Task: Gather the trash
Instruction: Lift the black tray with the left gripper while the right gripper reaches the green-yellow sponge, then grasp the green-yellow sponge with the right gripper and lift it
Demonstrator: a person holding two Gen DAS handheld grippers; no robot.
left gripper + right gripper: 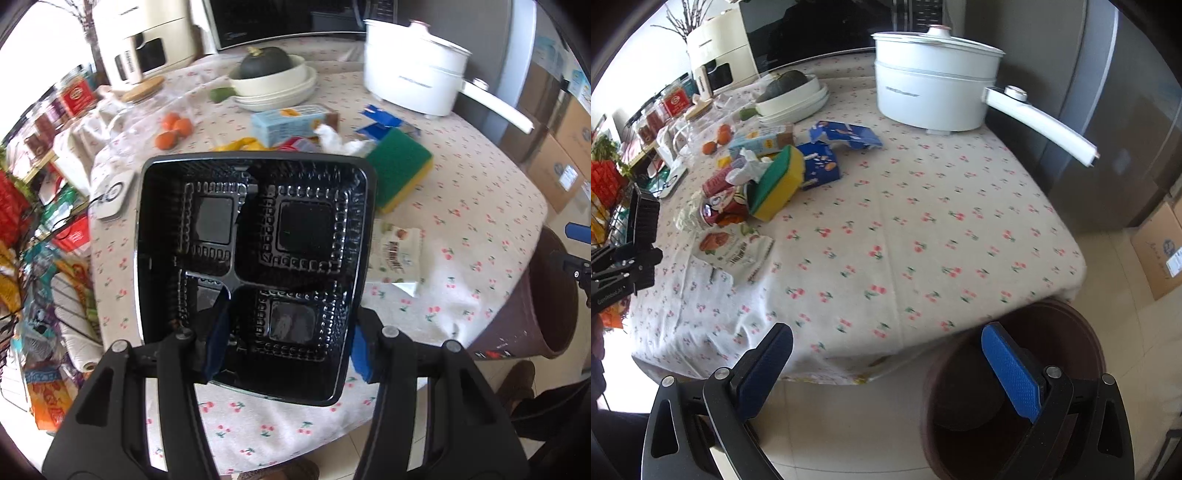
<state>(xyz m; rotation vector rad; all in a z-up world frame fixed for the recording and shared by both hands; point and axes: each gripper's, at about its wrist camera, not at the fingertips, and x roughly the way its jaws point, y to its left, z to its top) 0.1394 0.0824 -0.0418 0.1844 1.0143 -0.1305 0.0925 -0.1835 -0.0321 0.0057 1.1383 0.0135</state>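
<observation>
Left gripper (pixel 288 347) clamps black tray (pixel 258 258) (four glossy ribbed compartments).

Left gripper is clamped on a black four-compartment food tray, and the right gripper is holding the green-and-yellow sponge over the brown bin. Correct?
Not quite. The right gripper is open and empty in the right wrist view; the sponge lies on the table. The left gripper does clamp the black tray, and the brown bin is below the right one.

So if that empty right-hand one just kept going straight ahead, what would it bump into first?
Probably the cherry-print tablecloth: the right gripper, jaws open and empty, points at the table's near edge, with the brown bin just below to its right. Nothing stands in between, though depth is hard to judge here.
</observation>
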